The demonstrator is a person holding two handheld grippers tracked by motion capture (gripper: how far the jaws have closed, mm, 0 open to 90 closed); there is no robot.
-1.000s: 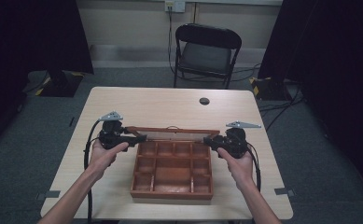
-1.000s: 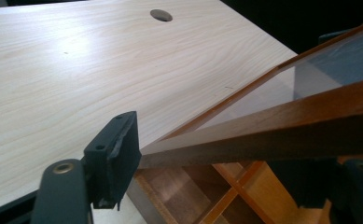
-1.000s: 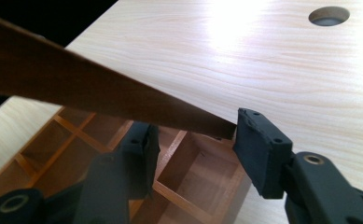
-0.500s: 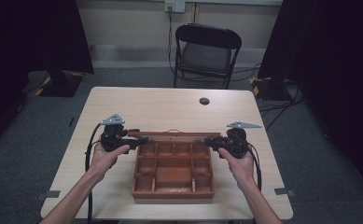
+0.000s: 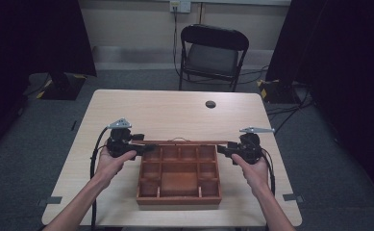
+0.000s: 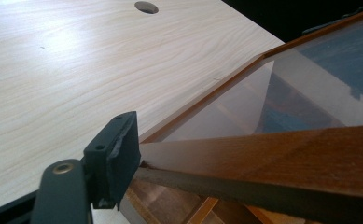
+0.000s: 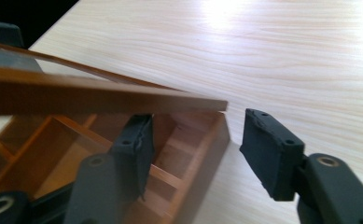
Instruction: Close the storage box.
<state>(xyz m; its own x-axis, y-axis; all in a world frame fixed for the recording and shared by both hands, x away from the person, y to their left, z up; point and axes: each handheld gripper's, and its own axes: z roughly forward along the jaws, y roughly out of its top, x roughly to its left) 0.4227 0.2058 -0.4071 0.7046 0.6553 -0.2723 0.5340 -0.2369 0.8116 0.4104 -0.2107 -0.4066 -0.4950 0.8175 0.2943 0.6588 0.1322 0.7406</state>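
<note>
In the left gripper view the second jaw of the left hand-held gripper [image 6: 123,161] is hidden behind the wooden frame of the glazed lid [image 6: 282,154], so whether the lid is pinched cannot be told; the lid itself runs off the right and bottom edges. In the right gripper view the lid [image 7: 100,95] and the compartmented wooden box [image 7: 179,154] are cut off at the left and bottom edges. In the high view both forearms run off the bottom edge, and the small dark round mark [image 5: 210,104] near the bench's far edge is too small to identify.
</note>
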